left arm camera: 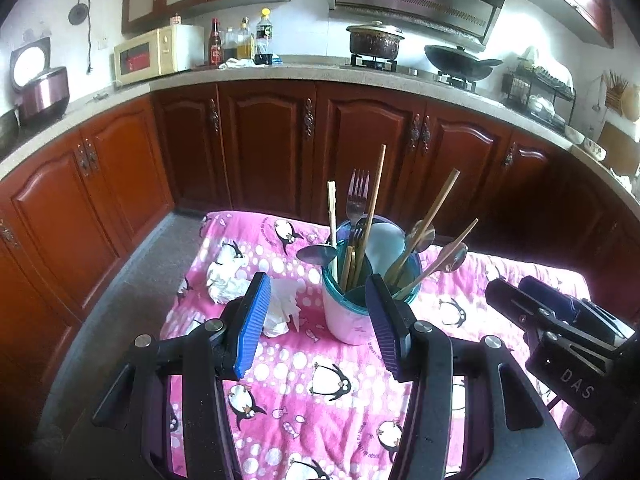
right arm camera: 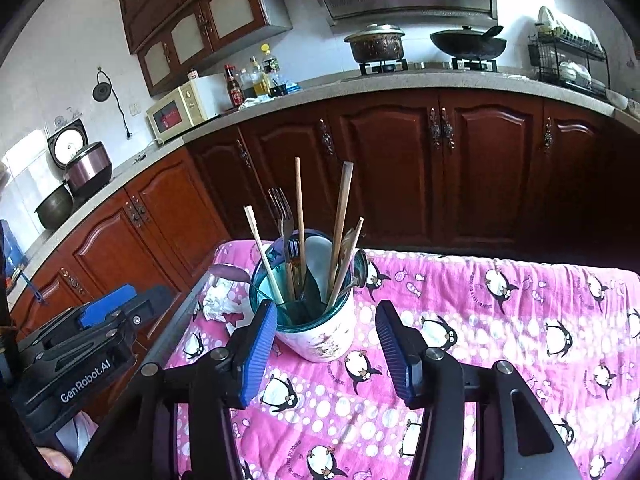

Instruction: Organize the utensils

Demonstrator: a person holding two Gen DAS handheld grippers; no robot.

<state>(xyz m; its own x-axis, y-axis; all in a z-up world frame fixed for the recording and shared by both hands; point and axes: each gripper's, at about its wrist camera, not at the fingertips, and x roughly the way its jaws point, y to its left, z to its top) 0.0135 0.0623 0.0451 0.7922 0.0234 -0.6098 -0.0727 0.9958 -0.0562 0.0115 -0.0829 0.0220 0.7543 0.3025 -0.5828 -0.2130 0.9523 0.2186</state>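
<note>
A white utensil holder with a teal rim stands on the pink penguin cloth. It holds chopsticks, a fork and spoons. It also shows in the right wrist view, with chopsticks and a fork. My left gripper is open and empty, just in front of the holder. My right gripper is open and empty, its fingers on either side of the holder's base. Each gripper shows in the other's view: the right one, the left one.
Crumpled white tissues lie on the cloth left of the holder, also in the right wrist view. Red wooden cabinets and a counter with a microwave, bottles, a pot and a wok stand behind.
</note>
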